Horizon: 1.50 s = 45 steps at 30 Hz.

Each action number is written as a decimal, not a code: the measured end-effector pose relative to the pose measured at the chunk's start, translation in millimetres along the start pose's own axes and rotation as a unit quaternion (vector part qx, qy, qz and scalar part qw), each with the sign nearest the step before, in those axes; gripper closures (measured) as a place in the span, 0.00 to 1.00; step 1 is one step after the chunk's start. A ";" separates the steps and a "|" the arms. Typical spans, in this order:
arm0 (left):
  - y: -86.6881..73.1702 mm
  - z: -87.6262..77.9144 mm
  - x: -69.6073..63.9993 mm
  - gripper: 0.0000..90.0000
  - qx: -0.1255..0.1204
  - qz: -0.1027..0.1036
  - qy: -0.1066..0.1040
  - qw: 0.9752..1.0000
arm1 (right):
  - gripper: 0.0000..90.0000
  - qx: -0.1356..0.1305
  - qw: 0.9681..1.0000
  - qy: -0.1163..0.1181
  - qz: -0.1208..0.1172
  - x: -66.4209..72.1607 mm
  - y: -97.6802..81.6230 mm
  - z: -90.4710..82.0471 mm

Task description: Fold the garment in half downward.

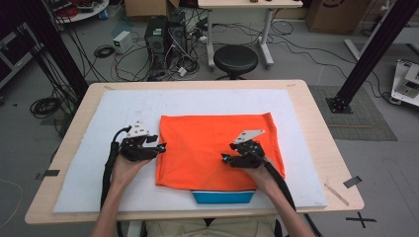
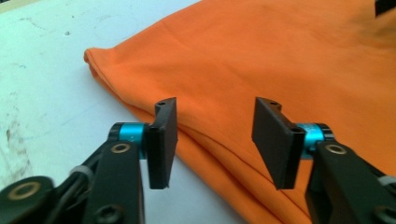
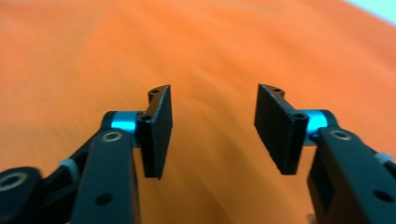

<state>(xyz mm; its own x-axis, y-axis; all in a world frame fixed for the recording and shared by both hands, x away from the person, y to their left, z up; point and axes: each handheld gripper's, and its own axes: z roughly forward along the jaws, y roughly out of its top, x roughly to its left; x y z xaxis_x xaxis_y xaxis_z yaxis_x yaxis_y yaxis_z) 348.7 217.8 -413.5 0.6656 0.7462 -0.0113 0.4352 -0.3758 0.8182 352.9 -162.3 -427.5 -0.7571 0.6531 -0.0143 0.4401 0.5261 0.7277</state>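
An orange cloth (image 1: 212, 148) lies folded flat on the white mat (image 1: 99, 118), and a blue piece (image 1: 223, 197) sticks out from under its near edge. My left gripper (image 1: 159, 146) hovers at the cloth's left edge, jaws apart with nothing between the pads. In the left gripper view, the gripper (image 2: 214, 140) looks over the cloth's layered edge (image 2: 219, 154). My right gripper (image 1: 226, 158) is over the right half of the cloth and points left. In the right gripper view, the gripper (image 3: 212, 128) stands open above bare orange cloth (image 3: 210, 56).
The mat covers most of a wooden table (image 1: 321, 143). A black stool (image 1: 235, 59), a computer tower (image 1: 157, 39) and loose cables sit on the floor beyond the far edge. A black frame post (image 1: 375, 49) rises at the right.
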 end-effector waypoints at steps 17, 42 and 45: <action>-45.8 -12.7 -39.8 0.35 0.047 -0.042 -0.015 0.998 | 0.45 0.010 0.981 -0.123 0.150 -52.0 -113.0 -94.3; -46.7 -5.0 -57.7 0.91 0.028 -0.028 -0.069 0.997 | 0.97 -0.002 0.985 -0.072 0.154 -51.9 -124.6 -105.4; -49.1 -7.6 -62.0 0.92 0.026 -0.029 -0.078 0.996 | 0.97 -0.004 0.985 -0.074 0.155 -52.2 -129.9 -114.1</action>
<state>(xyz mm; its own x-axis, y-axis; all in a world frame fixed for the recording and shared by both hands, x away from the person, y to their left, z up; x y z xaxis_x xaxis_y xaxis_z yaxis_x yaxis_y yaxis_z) 281.4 194.1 -448.6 0.7227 0.6749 -0.1491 0.5036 -0.3665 0.7823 280.1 -326.9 -443.1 -0.5090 0.8537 0.1098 0.6348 0.2861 0.7177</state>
